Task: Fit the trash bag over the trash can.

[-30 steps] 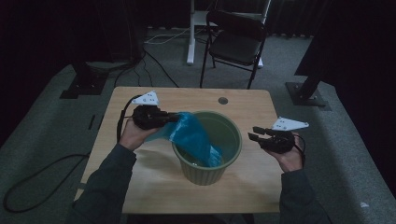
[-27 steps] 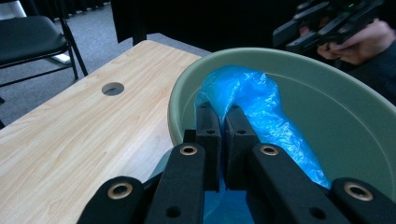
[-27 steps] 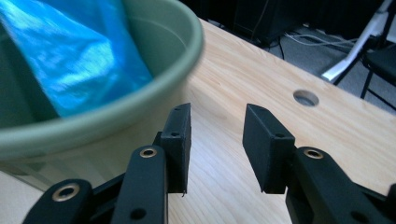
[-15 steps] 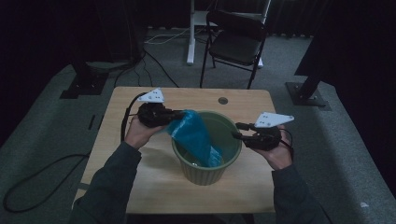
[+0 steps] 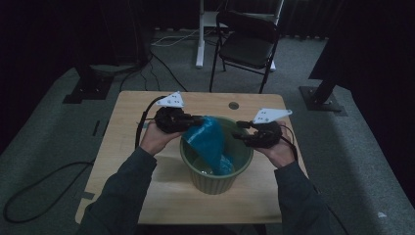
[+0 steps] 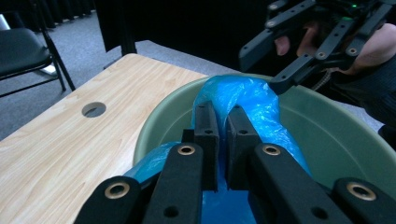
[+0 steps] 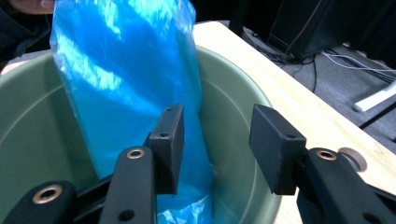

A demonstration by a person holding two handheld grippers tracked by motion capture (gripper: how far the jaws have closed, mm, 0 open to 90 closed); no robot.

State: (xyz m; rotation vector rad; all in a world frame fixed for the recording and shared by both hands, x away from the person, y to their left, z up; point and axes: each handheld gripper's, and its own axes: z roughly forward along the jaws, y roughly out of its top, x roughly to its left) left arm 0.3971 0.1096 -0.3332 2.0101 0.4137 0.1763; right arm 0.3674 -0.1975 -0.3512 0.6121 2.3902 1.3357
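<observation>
A dim room: grey carpet (image 5: 58,147), a black folding chair (image 5: 247,46) behind the wooden table (image 5: 132,112).

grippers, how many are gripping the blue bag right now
1. The left gripper has its fingers pinched shut on the blue bag at the near-left rim of the green bin. The right gripper, open, sits at the bin's right rim, holding nothing.

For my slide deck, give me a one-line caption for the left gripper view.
Left gripper pinching a crinkled blue plastic bag over a round green plastic bin, right gripper open beyond.
</observation>
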